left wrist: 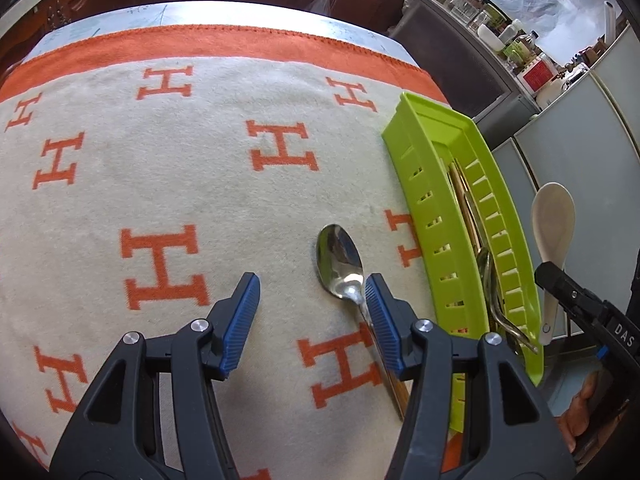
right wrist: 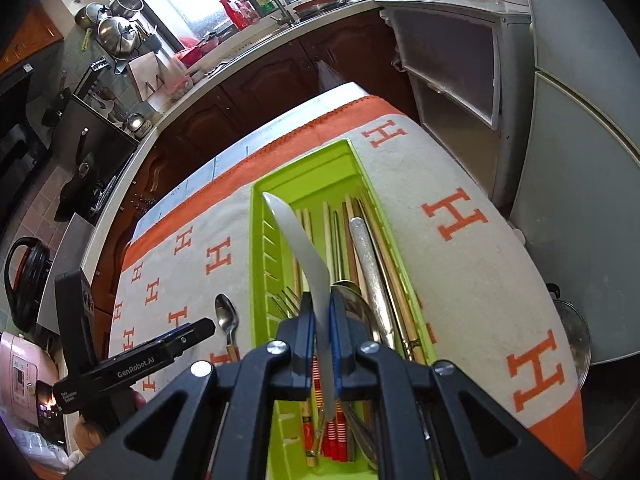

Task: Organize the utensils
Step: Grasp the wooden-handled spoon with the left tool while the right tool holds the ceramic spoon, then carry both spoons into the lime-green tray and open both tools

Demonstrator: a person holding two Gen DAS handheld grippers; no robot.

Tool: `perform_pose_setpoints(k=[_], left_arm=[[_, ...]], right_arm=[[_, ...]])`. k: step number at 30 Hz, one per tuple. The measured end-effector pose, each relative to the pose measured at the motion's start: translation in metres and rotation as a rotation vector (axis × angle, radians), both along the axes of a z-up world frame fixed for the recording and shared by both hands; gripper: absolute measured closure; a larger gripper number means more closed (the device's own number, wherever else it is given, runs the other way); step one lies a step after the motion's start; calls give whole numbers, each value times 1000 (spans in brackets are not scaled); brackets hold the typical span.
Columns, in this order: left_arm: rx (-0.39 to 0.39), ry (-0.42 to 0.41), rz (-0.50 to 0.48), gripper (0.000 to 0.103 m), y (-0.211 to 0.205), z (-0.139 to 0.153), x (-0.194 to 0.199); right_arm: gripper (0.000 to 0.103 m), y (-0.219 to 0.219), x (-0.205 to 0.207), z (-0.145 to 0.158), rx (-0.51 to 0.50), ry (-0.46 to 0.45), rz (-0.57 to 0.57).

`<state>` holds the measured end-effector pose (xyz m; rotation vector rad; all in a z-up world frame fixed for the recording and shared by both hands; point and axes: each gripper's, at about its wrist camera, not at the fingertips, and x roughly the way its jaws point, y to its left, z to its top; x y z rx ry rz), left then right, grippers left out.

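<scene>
The right claw (right wrist: pixel 322 344) is pinching a white spoon (right wrist: pixel 304 256) by its handle and is holding it in the air above the green tray (right wrist: pixel 260 240), with the bowl of the spoon pointing away from the camera. In the left view the same white spoon (left wrist: pixel 552 216) is showing beyond the far wall of the tray (left wrist: pixel 420 184). The tray is lying on a cloth (left wrist: pixel 160 184) with orange H letters, which is covering the tabletop. Inside the tray chopsticks (right wrist: pixel 352 232), a fork (right wrist: pixel 290 300), a big metal spoon (right wrist: pixel 354 304) and a knife (right wrist: pixel 370 264) are lying along its length. The left claw (left wrist: pixel 312 308) is standing spread wide, holding nothing, just above the cloth. A metal spoon (left wrist: pixel 340 260) with a wooden handle is lying on the cloth beside the tray, bowl up, and its neck is passing just beside the right finger (left wrist: pixel 380 320) of this claw; whether they are touching cannot be told. In the right view this spoon (right wrist: pixel 226 316) is lying left of the tray.
</scene>
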<state>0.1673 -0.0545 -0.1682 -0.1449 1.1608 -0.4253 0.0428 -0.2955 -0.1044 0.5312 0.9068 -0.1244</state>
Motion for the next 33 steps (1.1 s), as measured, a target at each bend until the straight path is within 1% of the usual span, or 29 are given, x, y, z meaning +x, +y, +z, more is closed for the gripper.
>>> perform_pose_setpoints(k=[5,12,14,16,18,19,21,25,27,29,33], left_arm=[[54,-71,-35,49,-16,-3,1],[145,-226,-118,50,-42,-8,-14],[142,-251,-130,50,-46,-9,-19],[106,-251,-140,57,-46,-9,-21],[53,-230,-143,73,-44,-8,-22],[24,-215,-142,76,-42,-9,-20],[0,-208,-134,78,-39,-9,-20],[-18,-207,-121,83,-35,-11,-21],[-30,-190,-106,98,-33,-14,-19],[-46,-182,-92,99,-31,-15,-18],[-36,-182,-90,101,-35,-13,-22]], right_arm=[[97,-3,0,-3,-19,3,-5],[97,-3,-2,-13,-14,21,-3],[97,-3,-1,-15,-15,24,0],[97,-3,-1,-17,-15,23,2],[97,-3,-1,-17,-14,21,2],[97,-3,-1,-17,-14,20,1],[97,-4,0,-17,-14,19,0],[97,-5,-1,-18,-16,14,0],[97,-5,0,-18,-18,15,0],[97,-5,0,-19,-20,19,2],[96,-4,2,-19,-31,31,5]])
